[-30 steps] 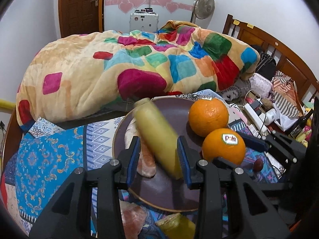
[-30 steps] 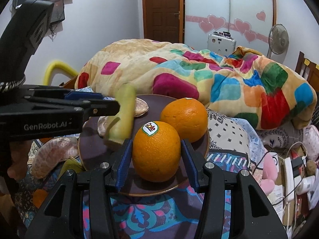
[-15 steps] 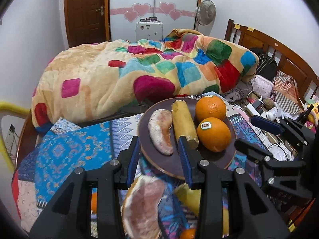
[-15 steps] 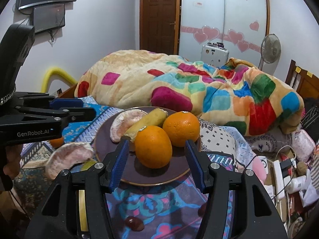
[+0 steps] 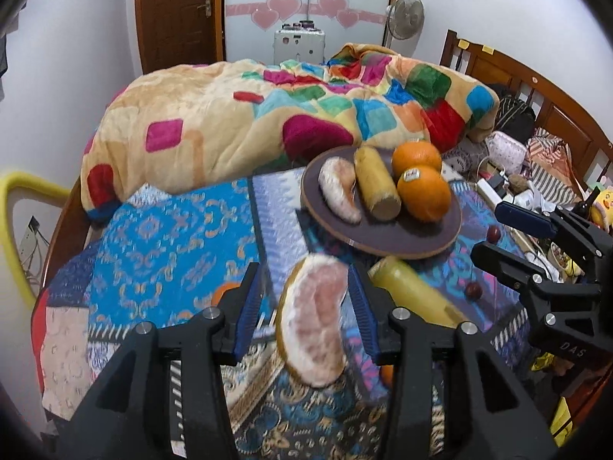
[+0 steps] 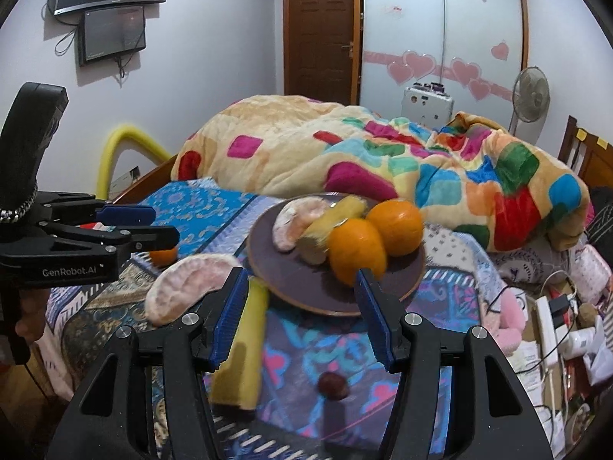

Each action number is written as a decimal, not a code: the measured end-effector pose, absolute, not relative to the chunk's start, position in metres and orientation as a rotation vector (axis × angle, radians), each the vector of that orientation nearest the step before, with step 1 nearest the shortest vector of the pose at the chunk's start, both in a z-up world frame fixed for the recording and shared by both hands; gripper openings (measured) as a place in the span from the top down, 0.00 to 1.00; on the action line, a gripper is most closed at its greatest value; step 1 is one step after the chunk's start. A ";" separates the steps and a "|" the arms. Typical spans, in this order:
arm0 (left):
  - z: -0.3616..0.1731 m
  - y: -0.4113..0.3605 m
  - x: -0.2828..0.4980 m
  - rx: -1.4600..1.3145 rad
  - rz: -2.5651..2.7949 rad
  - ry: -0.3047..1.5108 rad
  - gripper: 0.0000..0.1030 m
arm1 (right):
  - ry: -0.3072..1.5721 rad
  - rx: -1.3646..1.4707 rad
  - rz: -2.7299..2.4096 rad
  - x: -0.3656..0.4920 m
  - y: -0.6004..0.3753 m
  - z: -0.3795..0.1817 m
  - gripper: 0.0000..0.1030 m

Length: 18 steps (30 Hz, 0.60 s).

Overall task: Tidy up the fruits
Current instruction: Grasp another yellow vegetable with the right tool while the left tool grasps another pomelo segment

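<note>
Plate (image 5: 417, 247) holds two oranges, one banana piece and one pomelo slice, so I aim my left gripper (image 5: 306, 308), jaws opening and pressing nothing, around the loose pomelo slice (image 5: 312, 322); my right gripper (image 6: 302, 308) is released, empty.

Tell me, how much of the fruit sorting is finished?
Partly. The plate already holds two oranges, a yellow stalk and a pomelo wedge. The left gripper, jaws opening, frames another pomelo wedge on the cloth. A second stalk, small oranges and dark fruits remain.
</note>
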State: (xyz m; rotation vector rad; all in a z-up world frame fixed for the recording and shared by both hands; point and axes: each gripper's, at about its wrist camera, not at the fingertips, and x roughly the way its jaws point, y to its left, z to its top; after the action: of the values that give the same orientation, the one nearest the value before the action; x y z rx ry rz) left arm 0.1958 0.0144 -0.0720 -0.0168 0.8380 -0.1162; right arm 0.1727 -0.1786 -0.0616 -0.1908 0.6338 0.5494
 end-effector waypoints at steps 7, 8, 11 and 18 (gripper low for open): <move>-0.096 0.018 0.189 -0.004 -0.130 0.892 0.56 | 0.707 -0.174 0.585 0.176 -0.164 -0.086 0.48; -0.101 0.018 0.189 -0.002 -0.131 0.901 0.56 | 0.717 -0.175 0.589 0.177 -0.161 -0.089 0.48; -0.111 0.018 0.192 -0.001 -0.142 0.926 0.56 | 0.741 -0.192 0.597 0.180 -0.153 -0.099 0.48; -0.126 0.013 0.200 0.009 -0.168 0.948 0.54 | 0.785 -0.244 0.612 0.188 -0.140 -0.115 0.55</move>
State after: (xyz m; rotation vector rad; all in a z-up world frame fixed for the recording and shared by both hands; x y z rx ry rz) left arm 0.1996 0.0134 -0.1259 0.0093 0.9481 -0.1679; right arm 0.1883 -0.1400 -0.1154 -0.2439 0.7848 0.6118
